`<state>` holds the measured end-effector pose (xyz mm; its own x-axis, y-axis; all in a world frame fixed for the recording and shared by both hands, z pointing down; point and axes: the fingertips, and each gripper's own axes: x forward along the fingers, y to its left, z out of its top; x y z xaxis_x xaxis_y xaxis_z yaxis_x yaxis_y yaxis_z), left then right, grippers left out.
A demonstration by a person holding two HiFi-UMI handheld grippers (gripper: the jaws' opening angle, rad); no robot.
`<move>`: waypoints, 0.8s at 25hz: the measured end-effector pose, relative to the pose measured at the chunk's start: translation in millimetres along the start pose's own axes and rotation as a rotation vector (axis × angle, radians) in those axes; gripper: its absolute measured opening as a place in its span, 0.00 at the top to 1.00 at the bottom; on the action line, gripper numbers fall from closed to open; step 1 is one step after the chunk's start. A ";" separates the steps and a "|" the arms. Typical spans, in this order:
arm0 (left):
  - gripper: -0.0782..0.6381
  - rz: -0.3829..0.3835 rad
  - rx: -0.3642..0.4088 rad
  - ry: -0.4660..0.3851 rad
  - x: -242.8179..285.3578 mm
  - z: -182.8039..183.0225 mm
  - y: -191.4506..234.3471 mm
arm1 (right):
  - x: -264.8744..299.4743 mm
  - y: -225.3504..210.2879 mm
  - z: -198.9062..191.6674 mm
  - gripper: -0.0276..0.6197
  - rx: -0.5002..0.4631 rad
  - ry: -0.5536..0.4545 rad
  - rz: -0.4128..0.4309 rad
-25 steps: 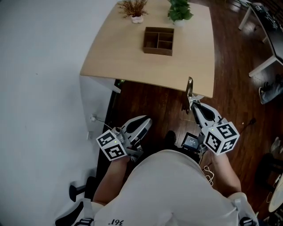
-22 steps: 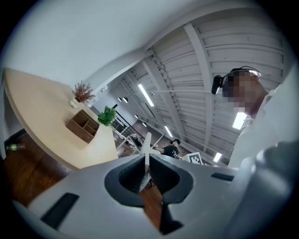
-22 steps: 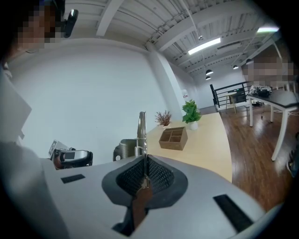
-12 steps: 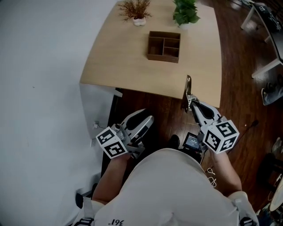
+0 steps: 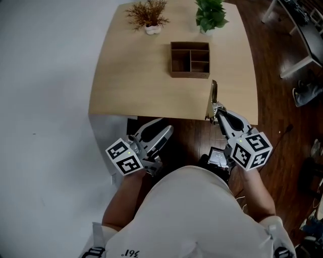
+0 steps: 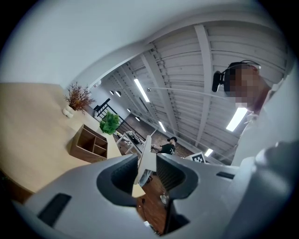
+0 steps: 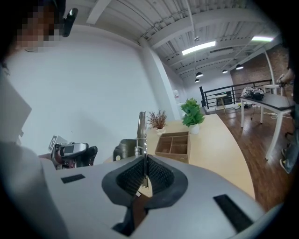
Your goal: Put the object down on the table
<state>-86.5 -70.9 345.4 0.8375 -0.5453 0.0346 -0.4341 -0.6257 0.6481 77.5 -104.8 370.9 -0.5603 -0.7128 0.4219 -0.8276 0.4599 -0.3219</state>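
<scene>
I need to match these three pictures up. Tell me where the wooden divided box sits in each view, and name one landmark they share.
Head view: wooden divided box in the upper middle.
Left gripper view: the box is left of centre, seen tilted.
Right gripper view: the box is just right of centre.
Shared landmark: the green potted plant, just beyond the box in all three.

The pale wooden tabletop point(image 5: 141, 80) carries a dark wooden box point(image 5: 190, 59) with open compartments, and beyond it a dried plant point(image 5: 147, 17) and a green plant point(image 5: 211, 15), each in a small pot.
</scene>
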 end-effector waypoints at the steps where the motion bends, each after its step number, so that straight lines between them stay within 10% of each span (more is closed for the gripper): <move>1: 0.75 -0.011 -0.001 0.009 -1.3 3.4 5.1 | 5.0 2.1 1.7 0.95 0.001 -0.001 -0.012; 20: 0.76 -0.010 0.008 0.056 21.0 32.0 71.1 | 99.7 -7.7 12.7 0.95 0.003 0.065 -0.008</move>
<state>-110.5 -144.7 367.9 0.8591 -0.5069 0.0712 -0.4283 -0.6356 0.6423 28.4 -186.1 404.6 -0.5545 -0.6808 0.4786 -0.8322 0.4524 -0.3207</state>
